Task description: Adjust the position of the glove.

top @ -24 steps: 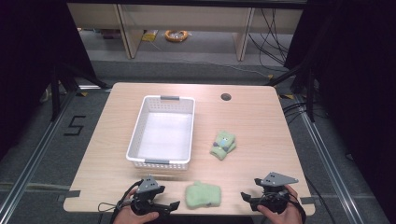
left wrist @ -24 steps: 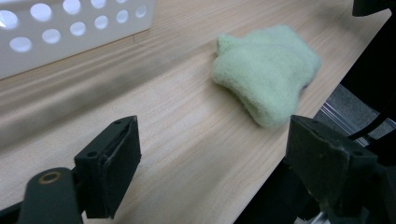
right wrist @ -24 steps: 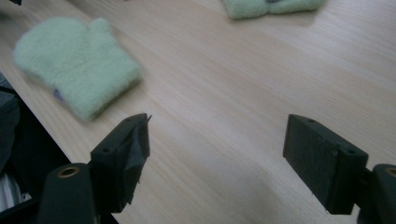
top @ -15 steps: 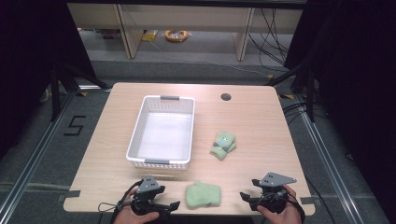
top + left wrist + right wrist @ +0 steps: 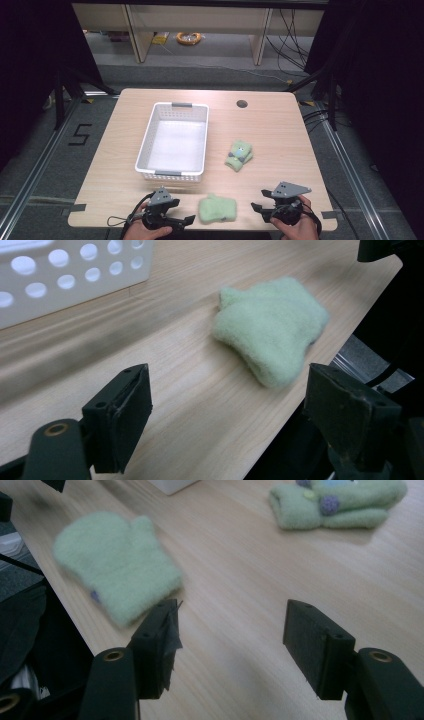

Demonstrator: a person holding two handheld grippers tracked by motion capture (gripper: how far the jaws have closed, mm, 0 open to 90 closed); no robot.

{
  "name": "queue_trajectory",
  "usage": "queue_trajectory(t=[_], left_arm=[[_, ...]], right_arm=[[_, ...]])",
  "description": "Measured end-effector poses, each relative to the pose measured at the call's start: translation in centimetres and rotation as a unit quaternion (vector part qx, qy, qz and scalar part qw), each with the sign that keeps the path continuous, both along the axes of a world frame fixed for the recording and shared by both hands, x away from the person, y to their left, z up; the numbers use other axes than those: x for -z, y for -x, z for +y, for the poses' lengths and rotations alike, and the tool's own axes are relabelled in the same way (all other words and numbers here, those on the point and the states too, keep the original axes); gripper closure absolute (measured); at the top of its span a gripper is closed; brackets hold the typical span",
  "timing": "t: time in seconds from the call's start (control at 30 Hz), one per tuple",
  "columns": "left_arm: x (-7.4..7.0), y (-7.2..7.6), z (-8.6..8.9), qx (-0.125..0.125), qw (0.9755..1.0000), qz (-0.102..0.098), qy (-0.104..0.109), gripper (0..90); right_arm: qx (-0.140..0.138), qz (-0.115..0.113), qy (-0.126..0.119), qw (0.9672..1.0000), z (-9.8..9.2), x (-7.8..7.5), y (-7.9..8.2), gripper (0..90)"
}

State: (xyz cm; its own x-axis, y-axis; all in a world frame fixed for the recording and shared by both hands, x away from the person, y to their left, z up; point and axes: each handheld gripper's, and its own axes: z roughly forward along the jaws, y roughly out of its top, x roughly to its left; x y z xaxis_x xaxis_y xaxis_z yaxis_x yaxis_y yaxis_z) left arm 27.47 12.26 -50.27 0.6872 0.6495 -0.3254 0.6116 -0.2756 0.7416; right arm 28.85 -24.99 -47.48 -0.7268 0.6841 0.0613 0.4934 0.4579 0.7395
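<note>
A pale green mitten (image 5: 217,209) lies flat near the table's front edge, between my two grippers. My left gripper (image 5: 189,220) sits just left of it, open, with nothing between its jaws. In the left gripper view the mitten (image 5: 267,325) lies ahead of the open gripper (image 5: 232,415). My right gripper (image 5: 256,207) is to the mitten's right, also open and empty. In the right gripper view the mitten (image 5: 117,565) lies ahead to the left of the gripper (image 5: 235,640). A second green mitten (image 5: 238,155), folded, with coloured dots (image 5: 340,502), rests further back.
An empty white perforated basket (image 5: 145,147) stands at centre-left of the wooden table; its wall (image 5: 65,275) is close to my left gripper. A round cable hole (image 5: 242,104) is at the back right. The table's front edge runs just under both hands.
</note>
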Motion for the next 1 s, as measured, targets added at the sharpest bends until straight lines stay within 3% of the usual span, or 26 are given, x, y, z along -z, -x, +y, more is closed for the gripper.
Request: queue_trajectory(t=[0.33,0.4,0.43,0.53,0.73,1.0], left_arm=[[-0.3,-0.3,-1.3,0.009,0.9999,0.005,0.007,24.0],[-0.3,-0.5,-1.7,0.016,0.9998,-0.003,0.007,25.6],[-0.4,-0.7,-1.8,0.026,0.9997,-0.001,-0.002,26.4],[-0.5,-0.8,-2.5,0.024,0.9997,-0.007,0.001,28.5],[-0.3,-1.5,-3.3,0.034,0.9992,0.004,-0.019,31.2],[0.4,-2.0,-4.5,0.041,0.9984,0.015,-0.036,38.5]], right_arm=[[-0.04,0.006,0.001,0.9992,2.3,-0.3,-0.8,47.0],[-0.048,0.008,0.009,0.9988,2.9,-0.3,-1.0,48.0],[-0.05,0.007,0.009,0.9987,3.3,-0.3,-1.1,48.6],[-0.061,0.01,0.017,0.998,4.2,-0.3,-1.4,50.3],[-0.081,0.023,0.032,0.996,5.6,0.0,-2.1,53.2],[-0.087,0.039,0.035,0.9949,6.8,0.9,-2.8,55.1]])
